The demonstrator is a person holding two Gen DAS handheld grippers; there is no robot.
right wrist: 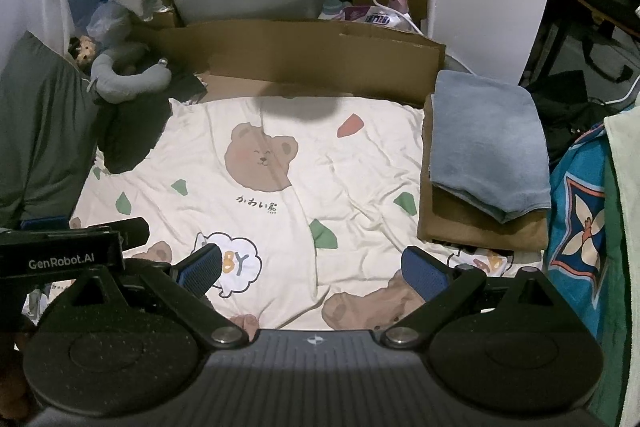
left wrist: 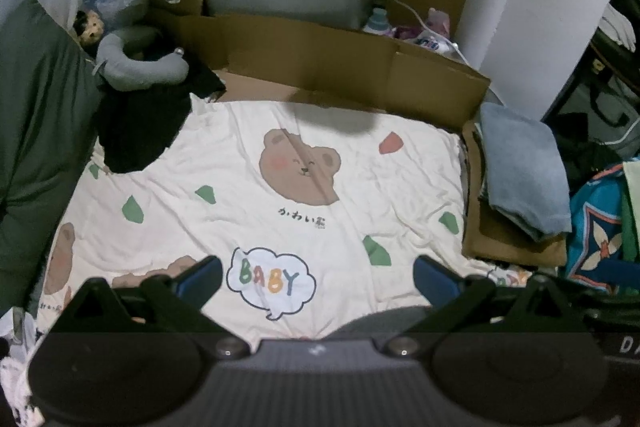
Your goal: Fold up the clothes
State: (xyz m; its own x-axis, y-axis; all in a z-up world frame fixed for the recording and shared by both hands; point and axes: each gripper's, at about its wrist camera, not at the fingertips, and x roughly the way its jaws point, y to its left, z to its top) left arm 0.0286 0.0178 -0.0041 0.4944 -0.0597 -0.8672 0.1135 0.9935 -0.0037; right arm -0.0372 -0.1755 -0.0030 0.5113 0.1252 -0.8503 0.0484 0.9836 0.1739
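A cream sheet with bear faces and a "BABY" bubble (left wrist: 280, 195) (right wrist: 280, 187) covers the bed. A folded light-blue cloth (left wrist: 520, 167) (right wrist: 488, 143) lies on a folded brown cloth (left wrist: 508, 239) (right wrist: 480, 223) at the sheet's right edge. A dark garment (left wrist: 140, 123) (right wrist: 132, 131) lies crumpled at the sheet's far left corner. My left gripper (left wrist: 318, 279) hovers open above the near part of the sheet, holding nothing. My right gripper (right wrist: 314, 275) is open too, over the near sheet, with the left gripper's body (right wrist: 68, 251) beside it on the left.
A cardboard sheet (left wrist: 320, 59) (right wrist: 288, 55) stands along the far edge. A grey neck pillow (left wrist: 140, 63) (right wrist: 124, 75) and a dark green pillow (left wrist: 36, 131) sit at the left. A blue patterned bag (left wrist: 596, 231) (right wrist: 580, 219) stands to the right. White panels and bottles stand behind.
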